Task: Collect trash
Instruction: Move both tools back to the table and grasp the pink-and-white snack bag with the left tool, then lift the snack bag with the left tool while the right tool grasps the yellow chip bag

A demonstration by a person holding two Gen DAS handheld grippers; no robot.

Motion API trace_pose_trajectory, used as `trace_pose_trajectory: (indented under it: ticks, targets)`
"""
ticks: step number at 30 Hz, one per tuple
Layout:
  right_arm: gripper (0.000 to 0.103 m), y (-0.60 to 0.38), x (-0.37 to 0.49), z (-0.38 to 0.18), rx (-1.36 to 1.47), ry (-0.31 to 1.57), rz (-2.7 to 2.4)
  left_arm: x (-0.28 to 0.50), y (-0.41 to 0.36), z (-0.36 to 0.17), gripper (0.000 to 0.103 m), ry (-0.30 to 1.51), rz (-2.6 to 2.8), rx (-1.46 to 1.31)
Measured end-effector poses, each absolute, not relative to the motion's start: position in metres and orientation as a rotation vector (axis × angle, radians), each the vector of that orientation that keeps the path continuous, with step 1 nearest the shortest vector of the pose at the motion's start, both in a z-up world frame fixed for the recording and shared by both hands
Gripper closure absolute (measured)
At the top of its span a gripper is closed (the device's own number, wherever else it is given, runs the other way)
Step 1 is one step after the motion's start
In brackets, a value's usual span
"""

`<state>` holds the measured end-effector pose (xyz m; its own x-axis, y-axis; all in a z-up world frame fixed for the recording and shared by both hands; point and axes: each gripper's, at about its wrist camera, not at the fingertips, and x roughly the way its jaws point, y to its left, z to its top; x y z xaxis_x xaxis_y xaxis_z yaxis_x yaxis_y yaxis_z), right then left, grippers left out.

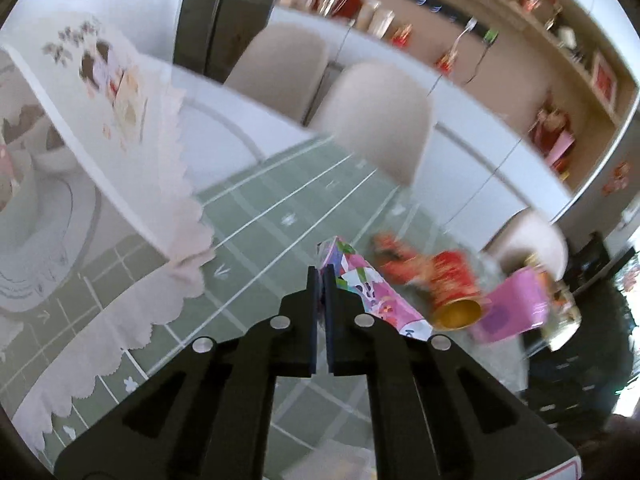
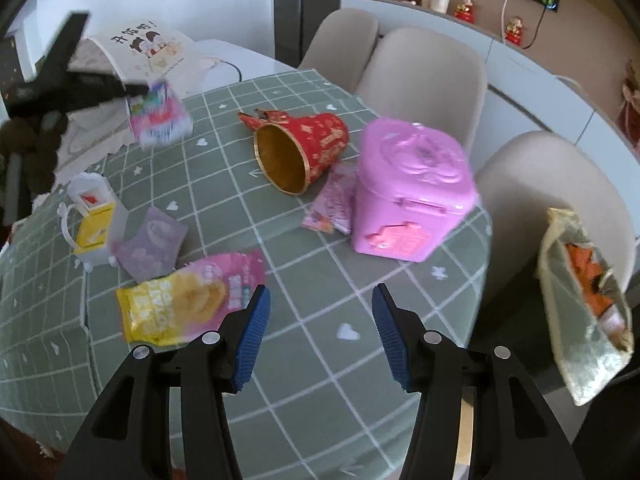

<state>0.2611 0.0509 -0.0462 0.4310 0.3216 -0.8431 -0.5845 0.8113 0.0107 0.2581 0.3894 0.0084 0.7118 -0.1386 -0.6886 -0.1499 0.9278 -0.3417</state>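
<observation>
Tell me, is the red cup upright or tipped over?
Tipped over: the red cup lies on its side on the tablecloth, its gold mouth facing the right-wrist camera.

cup (image 2: 301, 151) on its side left of box (image 2: 408, 192), wrapper (image 2: 332, 204) seemingly between

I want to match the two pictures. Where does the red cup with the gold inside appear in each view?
Left wrist view: the red cup lies on its side at lower right, just right of the shut left tool holding a pink wrapper.
Right wrist view: the cup lies at upper centre, mouth toward the camera.
Shared landmark: the pink box sits just right of the cup.
</observation>
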Motion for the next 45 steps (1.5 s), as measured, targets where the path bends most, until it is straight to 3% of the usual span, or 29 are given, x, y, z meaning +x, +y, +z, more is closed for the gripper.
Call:
trace_pose_trajectory:
  ticks: [8, 10, 12, 20, 23, 27, 29, 37, 45]
  targets:
    - [0.053, 0.069, 0.261, -0.084, -0.153, 1.130, 0.674, 0.222, 0.358, 0.027, 0.100, 0.780, -0.033, -0.383]
    - [0.068, 0.072, 0.264, -0.093, -0.157, 1.150, 0.686, 0.212, 0.352, 0.021, 0.100, 0.798, -0.016, -0.378]
    - [0.090, 0.072, 0.268, -0.091, -0.157, 1.141, 0.696, 0.204, 0.347, 0.013, 0.100, 0.822, -0.007, -0.394]
    - [0.092, 0.050, 0.289, -0.068, -0.353, 1.008, 0.623, 0.174, 0.307, -0.006, 0.100, 0.876, -0.050, -0.404]
    - [0.089, 0.040, 0.301, -0.066, -0.340, 1.013, 0.604, 0.168, 0.290, -0.017, 0.100, 0.911, -0.074, -0.399]
    - [0.058, 0.026, 0.298, -0.058, -0.203, 1.034, 0.589, 0.157, 0.269, -0.032, 0.100, 0.947, -0.091, -0.387]
    - [0.053, 0.018, 0.291, -0.060, -0.090, 1.075, 0.590, 0.154, 0.264, -0.038, 0.100, 0.957, -0.084, -0.389]
    - [0.053, 0.016, 0.274, -0.091, 0.070, 1.233, 0.531, 0.143, 0.263, -0.049, 0.100, 0.968, -0.051, -0.442]
    - [0.052, 0.044, 0.284, -0.094, 0.008, 1.160, 0.494, 0.119, 0.258, -0.048, 0.100, 0.955, -0.004, -0.457]
